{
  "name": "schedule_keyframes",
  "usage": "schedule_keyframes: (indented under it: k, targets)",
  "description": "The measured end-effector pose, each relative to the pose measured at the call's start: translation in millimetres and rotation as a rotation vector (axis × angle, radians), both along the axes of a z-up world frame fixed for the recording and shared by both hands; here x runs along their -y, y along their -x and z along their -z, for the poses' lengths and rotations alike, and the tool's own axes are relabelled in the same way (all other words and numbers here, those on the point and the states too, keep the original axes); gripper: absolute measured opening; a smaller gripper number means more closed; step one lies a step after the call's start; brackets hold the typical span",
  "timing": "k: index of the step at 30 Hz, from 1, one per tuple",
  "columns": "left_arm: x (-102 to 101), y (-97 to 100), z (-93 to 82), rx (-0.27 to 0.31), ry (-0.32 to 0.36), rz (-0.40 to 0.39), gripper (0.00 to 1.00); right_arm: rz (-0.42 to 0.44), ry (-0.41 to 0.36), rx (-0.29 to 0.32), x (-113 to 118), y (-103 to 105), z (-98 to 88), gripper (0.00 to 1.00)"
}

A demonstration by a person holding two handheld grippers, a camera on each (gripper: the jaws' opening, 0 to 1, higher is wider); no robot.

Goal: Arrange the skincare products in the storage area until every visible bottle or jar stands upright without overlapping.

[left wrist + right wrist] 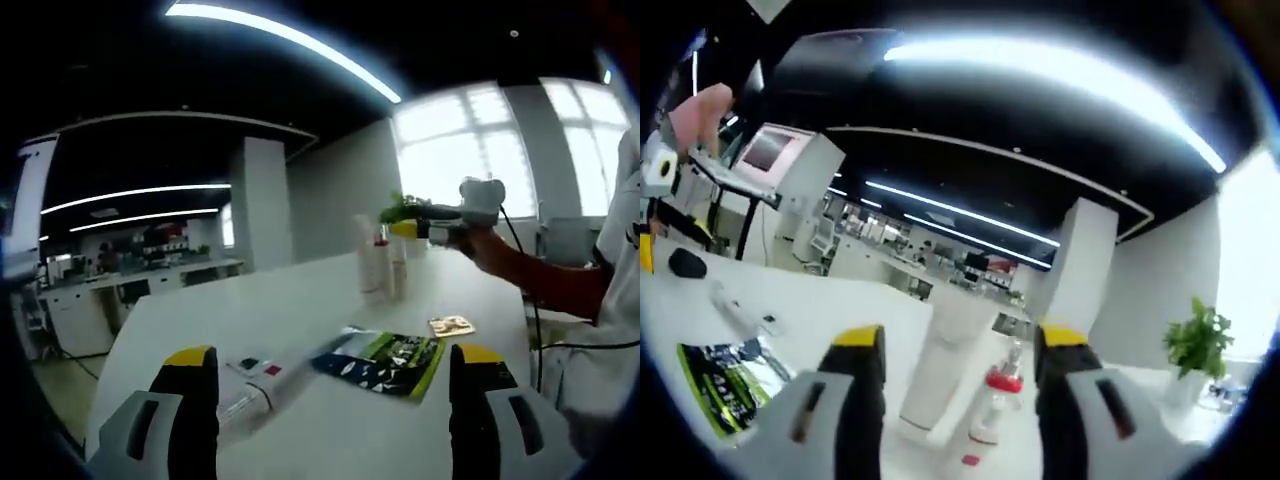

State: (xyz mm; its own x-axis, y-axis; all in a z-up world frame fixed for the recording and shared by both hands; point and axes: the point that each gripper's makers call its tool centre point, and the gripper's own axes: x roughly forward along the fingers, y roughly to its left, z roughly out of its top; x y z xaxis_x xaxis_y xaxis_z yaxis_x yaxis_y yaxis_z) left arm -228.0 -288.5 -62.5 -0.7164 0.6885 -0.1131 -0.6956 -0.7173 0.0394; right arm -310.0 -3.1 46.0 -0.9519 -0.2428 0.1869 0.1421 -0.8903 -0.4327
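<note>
Left gripper view: left gripper [332,395] jaws wide apart, holding nothing. Between them on the white table [300,290] lies a green packet [385,362]; a tube [255,395] lies flat by the left jaw. Bottles [380,262] stand upright well beyond.

Right gripper view: right gripper [958,385] jaws wide, empty; tall white bottle [952,355] and red-capped bottle [998,400] upright between them.

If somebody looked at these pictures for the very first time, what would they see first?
Probably the tall white bottle standing upright on the white table, right between the right gripper's open yellow-tipped jaws, with a small red-capped bottle beside it. In the left gripper view, a green and dark packet lies flat ahead of the open left gripper. A white tube lies on its side next to that packet.
</note>
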Motion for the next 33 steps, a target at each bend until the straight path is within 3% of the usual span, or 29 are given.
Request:
schedule_keyframes:
  k: [11, 15, 19, 33]
  targets:
    - [5.8, -0.4, -2.8, -0.006, -0.009, -0.006, 0.98, -0.192, -0.063, 0.070, 65.0, -7.8, 9.3, 0.52]
    - [6.7, 1.1, -1.2, -0.002, -0.008, -0.008, 0.98, -0.308, -0.072, 0.112, 95.1, -10.4, 18.3, 0.37]
    - [6.6, 0.5, -1.2, -0.002, -0.007, -0.005, 0.98, -0.332, -0.127, 0.113, 118.2, -6.9, 26.0, 0.39]
    - [7.2, 1.4, 1.3, 0.002, 0.008, -0.001, 0.98, -0.516, -0.159, 0.246, 175.5, 1.3, 58.4, 0.40]
